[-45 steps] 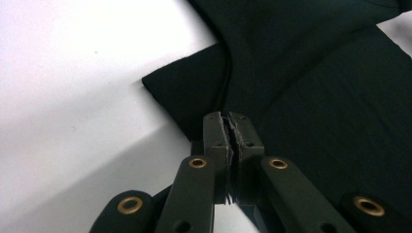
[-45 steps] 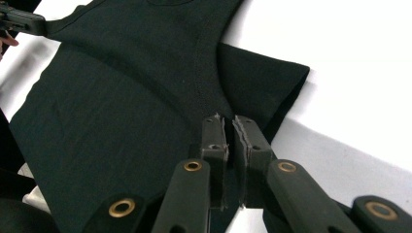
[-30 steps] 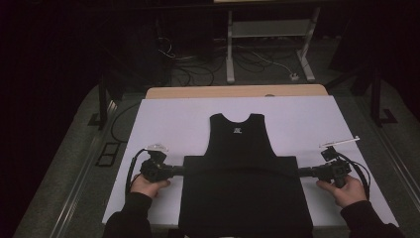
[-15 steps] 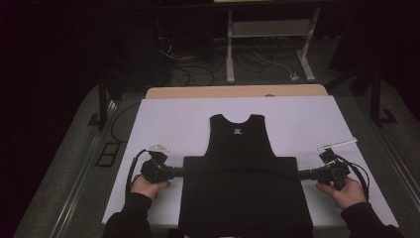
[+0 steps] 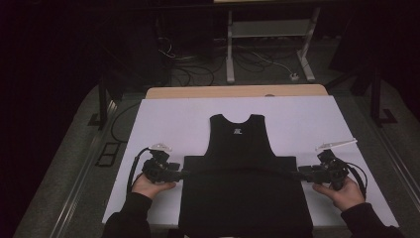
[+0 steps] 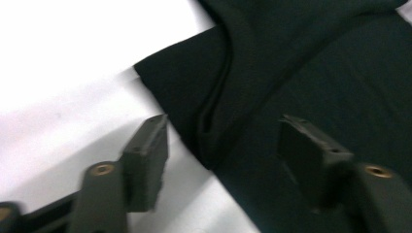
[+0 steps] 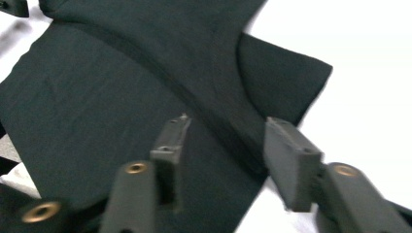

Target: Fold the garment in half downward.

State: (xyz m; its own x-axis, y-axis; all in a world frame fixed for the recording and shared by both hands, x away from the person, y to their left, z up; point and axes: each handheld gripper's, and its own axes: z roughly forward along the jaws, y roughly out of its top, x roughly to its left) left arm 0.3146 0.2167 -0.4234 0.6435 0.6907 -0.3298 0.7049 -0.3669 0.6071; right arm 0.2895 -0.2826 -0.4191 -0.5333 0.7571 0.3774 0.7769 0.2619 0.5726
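Jaws of left gripper (image 6: 221,160) and right gripper (image 7: 221,155) just opened, gaping over black shirt (image 5: 242,198); high view hides gaps

One black garment (image 5: 242,178), two grippers: left gripper (image 5: 182,174), right gripper (image 5: 299,174); one white table cover (image 5: 173,119), one wooden table (image 5: 198,92).

Black sleeveless cloth garment (image 5: 245,183) lies flat at the middle of the white-covered tabletop (image 5: 178,119), neckline at the far side, near half folded up over itself. Left tool (image 5: 181,174) and right tool (image 5: 299,174) flank the fold's ends.
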